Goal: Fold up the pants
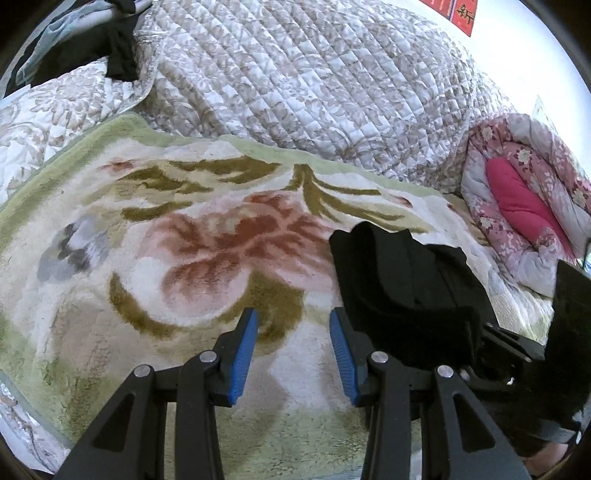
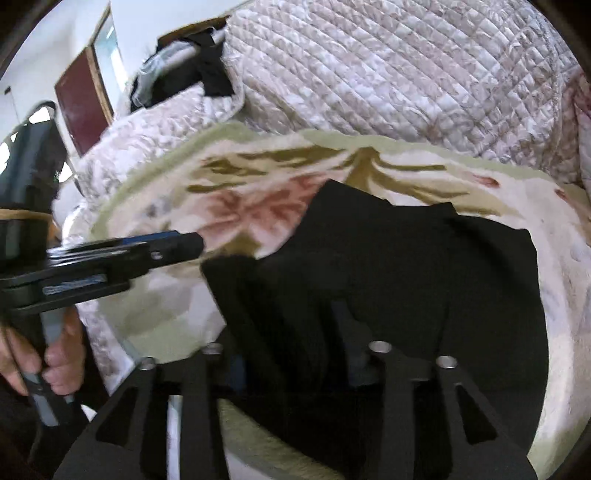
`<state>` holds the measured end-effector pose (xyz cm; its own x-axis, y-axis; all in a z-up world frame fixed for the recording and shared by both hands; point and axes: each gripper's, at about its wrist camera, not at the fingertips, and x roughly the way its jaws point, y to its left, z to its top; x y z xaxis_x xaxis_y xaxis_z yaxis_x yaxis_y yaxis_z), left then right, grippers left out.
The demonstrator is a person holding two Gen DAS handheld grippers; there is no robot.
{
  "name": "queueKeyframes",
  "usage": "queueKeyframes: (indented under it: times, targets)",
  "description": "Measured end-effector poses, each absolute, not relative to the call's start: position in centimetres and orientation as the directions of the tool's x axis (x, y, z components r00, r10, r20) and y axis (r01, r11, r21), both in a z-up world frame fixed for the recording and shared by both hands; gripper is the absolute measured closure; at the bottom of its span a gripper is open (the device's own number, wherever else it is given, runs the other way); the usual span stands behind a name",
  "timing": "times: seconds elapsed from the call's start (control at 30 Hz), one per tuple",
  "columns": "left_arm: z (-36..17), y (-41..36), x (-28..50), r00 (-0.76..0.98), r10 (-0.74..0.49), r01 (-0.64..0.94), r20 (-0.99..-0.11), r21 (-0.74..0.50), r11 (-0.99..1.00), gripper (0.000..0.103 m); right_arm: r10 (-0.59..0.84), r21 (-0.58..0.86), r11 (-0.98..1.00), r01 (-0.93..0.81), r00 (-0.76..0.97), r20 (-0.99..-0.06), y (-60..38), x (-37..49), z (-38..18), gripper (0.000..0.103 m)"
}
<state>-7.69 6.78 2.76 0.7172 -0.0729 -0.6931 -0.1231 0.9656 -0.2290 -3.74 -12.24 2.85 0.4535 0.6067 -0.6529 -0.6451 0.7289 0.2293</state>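
Banner characters partly readable: 新.

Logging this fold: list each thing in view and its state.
left gripper: open, empty, over the blanket.
right gripper: buried in dark cloth, state unclear.
black pants: bunched on the blanket.
floral blanket: spread flat.
quilted cover: heaped behind.
pink floral quilt: rolled up.

A floral blanket is spread below a quilt, with pink bedding bundled beside.
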Motion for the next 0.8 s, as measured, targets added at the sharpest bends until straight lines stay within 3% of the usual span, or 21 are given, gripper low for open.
queueKeyframes:
  times: [0.1,0.3,0.37,0.47,0.6,0.8]
  targets:
    - [2.8,7.5,-7.7,0.72,-0.067,-0.144,-0.69,-0.243,0.959,0.06,0.644,0.267,0.693,-0.67,0.408,-0.647,-12.2,-4.8,4.0,0.049]
    - [3.0,7.4,-7.7,0.728,-0.075,-0.133,-0.681,-0.249,0.959,0.06,0.729,0.331,0.652,-0.682,0.442,-0.523,-15.5,-6.5,6.7,0.049]
    - [3.0,7.1,-7.6,0.728,-0.085,-0.121,-0.68,-0.25,0.961,0.06,0.647,0.316,0.737,-0.597,0.489,-0.585,-16.6,-5.4,5.4,0.049]
    - [3.1,6.6,-7.4,0.727,-0.112,-0.1,-0.677,-0.266,0.959,0.06,0.57,0.327,0.77,-0.548,0.362,-0.738,-16.3,-3.5,2.1,0.058]
    - [3.8,5.3,-6.7,0.725,-0.146,-0.055,-0.673,-0.268,0.962,0.06,0.63,0.375,0.733,-0.567,0.358,-0.689,-17.4,-2.5,5.0,0.059]
    - [6.0,2.0,-3.1,0.727,-0.214,0.068,-0.652,-0.243,0.968,0.06,0.517,0.338,0.845,-0.414,0.472,-0.714,-21.1,4.5,6.9,0.061]
